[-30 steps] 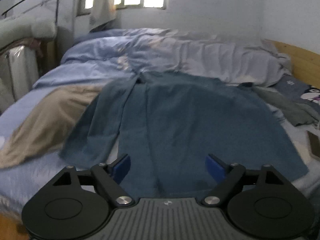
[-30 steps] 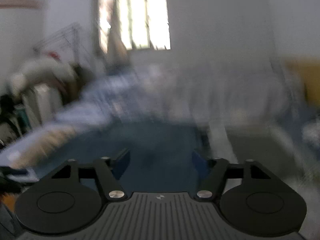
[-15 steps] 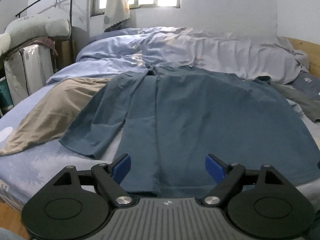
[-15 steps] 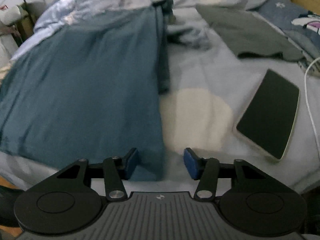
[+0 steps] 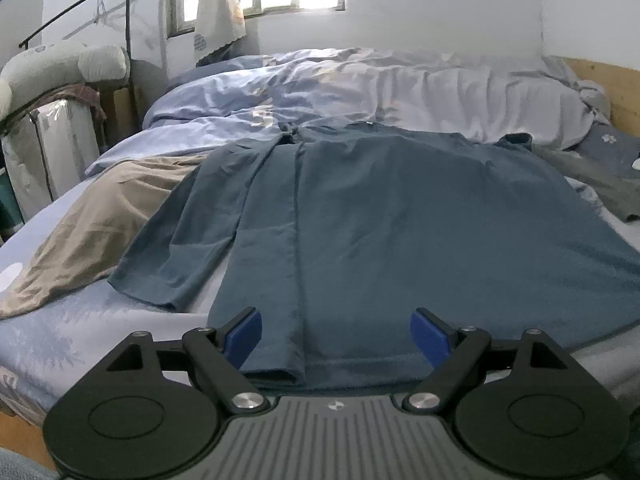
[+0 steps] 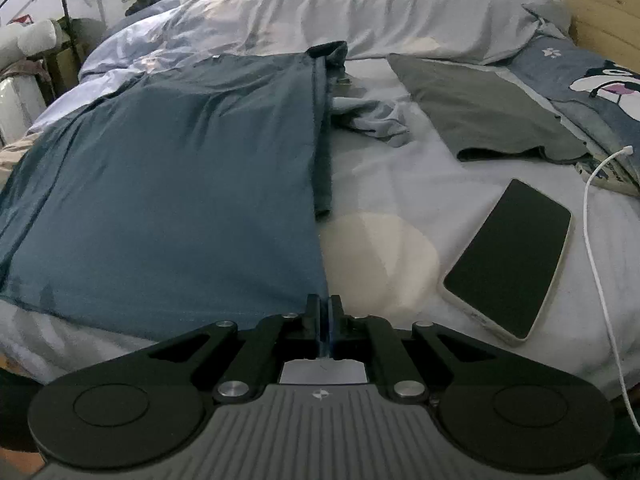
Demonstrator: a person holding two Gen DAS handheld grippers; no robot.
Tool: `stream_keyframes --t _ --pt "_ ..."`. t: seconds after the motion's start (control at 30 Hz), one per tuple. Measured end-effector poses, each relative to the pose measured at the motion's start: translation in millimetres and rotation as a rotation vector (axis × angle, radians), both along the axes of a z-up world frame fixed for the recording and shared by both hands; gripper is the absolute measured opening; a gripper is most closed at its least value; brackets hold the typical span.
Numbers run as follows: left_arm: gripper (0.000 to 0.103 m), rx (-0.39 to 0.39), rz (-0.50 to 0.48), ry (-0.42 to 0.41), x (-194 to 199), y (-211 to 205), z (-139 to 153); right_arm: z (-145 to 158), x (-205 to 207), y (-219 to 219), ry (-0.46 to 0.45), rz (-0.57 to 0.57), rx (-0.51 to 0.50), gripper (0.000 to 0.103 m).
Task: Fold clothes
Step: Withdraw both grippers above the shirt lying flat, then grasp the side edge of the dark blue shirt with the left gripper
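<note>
Blue shirt (image 5: pixel 400 220) lies spread flat on the bed (image 5: pixel 60 344), hem toward the cameras, one sleeve angled out onto the sheet beside a beige garment (image 5: pixel 96 216). The left gripper (image 5: pixel 336 332) hovers just above the near hem with its blue pads (image 5: pixel 244 332) set wide apart and nothing between them; compared with half a second ago that view is almost unchanged, the shirt only a little lower and nearer in frame.

The right gripper (image 6: pixel 325 312) differs most. A second ago its view was a blur of window and wall; half a second ago its fingers straddled the shirt's near right corner, partly apart. Now they have just closed until the pads meet, pinching that corner of the hem where the blue cloth ends against the pale sheet. Right of it lie a phone (image 6: pixel 508 260), a white cable (image 6: pixel 600 264) and a grey garment (image 6: pixel 480 108).
</note>
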State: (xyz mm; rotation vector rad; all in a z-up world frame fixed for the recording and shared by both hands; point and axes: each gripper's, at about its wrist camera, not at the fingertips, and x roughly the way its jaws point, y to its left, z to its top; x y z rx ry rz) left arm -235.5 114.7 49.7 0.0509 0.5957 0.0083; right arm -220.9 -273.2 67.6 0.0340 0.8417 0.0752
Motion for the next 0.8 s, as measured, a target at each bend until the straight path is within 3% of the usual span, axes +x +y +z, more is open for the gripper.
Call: stream_keyframes --t 0.2,0.27,0.3,0.37,0.43,0.63,0.8 --pt "0.083 0.104 0.048 0.046 17 -5 -16 -6 4 3 0.035 0.006 -0.011 0.003" --pt "0.074 0.132 0.060 0.082 23 -3 -25 -7 5 3 0.038 0.005 -0.009 0.003" --pt "0.060 0.136 0.070 0.103 27 -1 -29 -7 5 3 0.040 0.004 -0.009 0.003" --pt "0.049 0.106 0.090 0.107 28 5 -31 -7 6 3 0.043 0.002 -0.007 0.003" --pt "0.005 0.089 0.124 0.092 27 12 -28 -7 7 4 0.045 0.000 -0.006 0.003" --pt "0.003 -0.065 0.285 -0.037 9 57 -2 -6 16 10 0.047 0.003 -0.010 0.003" --pt "0.002 -0.242 0.468 -0.146 -6 114 20 -7 19 14 0.052 0.003 -0.019 0.003"
